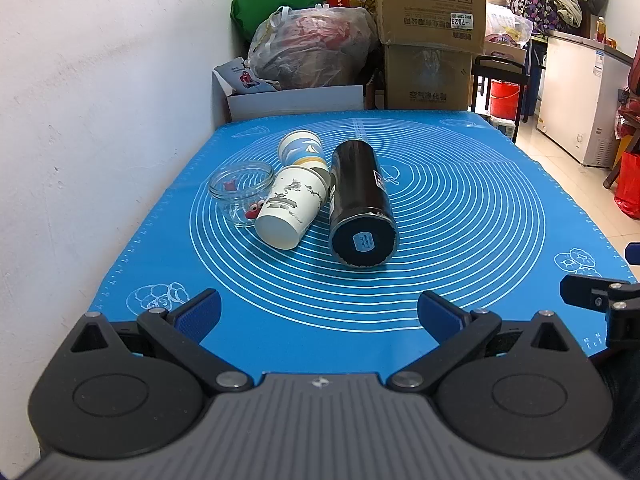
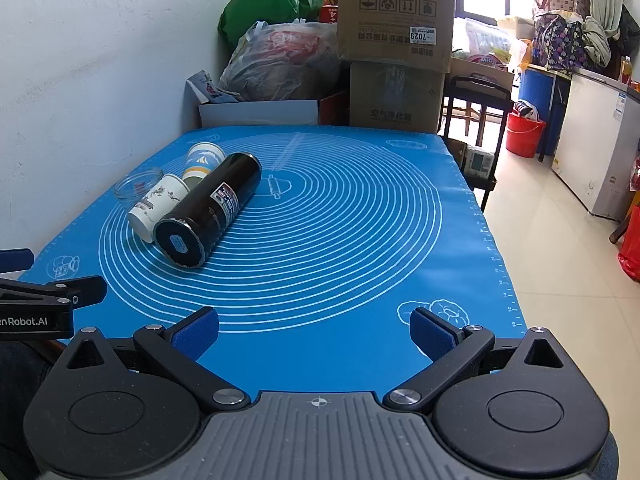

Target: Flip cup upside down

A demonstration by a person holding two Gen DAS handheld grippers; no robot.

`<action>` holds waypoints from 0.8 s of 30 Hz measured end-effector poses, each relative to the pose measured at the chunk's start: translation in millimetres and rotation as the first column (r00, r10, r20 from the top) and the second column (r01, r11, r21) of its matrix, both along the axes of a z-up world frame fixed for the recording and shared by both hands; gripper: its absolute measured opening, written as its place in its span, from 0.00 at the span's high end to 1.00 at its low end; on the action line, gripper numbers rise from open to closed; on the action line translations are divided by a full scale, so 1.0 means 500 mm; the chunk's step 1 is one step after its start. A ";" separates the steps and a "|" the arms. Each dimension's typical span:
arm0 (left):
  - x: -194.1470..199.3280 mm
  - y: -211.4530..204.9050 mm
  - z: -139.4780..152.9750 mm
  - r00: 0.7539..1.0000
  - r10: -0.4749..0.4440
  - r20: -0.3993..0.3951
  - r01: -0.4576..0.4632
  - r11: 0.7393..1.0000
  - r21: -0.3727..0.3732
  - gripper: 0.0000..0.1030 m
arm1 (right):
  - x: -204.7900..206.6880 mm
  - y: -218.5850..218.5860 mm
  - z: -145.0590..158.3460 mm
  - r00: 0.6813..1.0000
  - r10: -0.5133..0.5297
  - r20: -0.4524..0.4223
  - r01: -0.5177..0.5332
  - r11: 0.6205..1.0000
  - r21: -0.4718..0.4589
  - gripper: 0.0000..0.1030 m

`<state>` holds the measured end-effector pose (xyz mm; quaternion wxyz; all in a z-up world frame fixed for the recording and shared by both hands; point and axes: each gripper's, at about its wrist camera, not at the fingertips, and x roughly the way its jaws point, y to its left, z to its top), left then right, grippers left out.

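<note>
Several cups lie on their sides on the blue mat (image 1: 460, 216). A black tumbler (image 1: 362, 204) points its base at me; it also shows in the right wrist view (image 2: 210, 210). A white paper cup (image 1: 290, 206) (image 2: 158, 206) lies left of it, touching it. A blue-and-white paper cup (image 1: 302, 150) (image 2: 202, 160) lies behind. A clear glass cup (image 1: 242, 190) (image 2: 138, 188) lies at the far left. My left gripper (image 1: 318, 316) is open and empty near the mat's front edge. My right gripper (image 2: 314, 332) is open and empty, to the right of the cups.
A white wall (image 1: 100, 120) runs along the table's left side. Cardboard boxes (image 1: 430, 32) and filled plastic bags (image 1: 312, 48) are stacked behind the table's far edge. A red bucket (image 2: 524, 134) and a white freezer (image 2: 600, 148) stand on the floor to the right.
</note>
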<state>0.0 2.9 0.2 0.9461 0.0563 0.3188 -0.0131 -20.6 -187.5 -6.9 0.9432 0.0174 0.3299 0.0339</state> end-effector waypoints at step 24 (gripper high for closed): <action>0.057 -0.028 -0.009 1.000 -0.009 0.010 0.009 1.000 -0.005 0.00 | 0.010 -0.037 -0.008 0.999 -0.033 0.036 0.032 0.999 0.033 0.00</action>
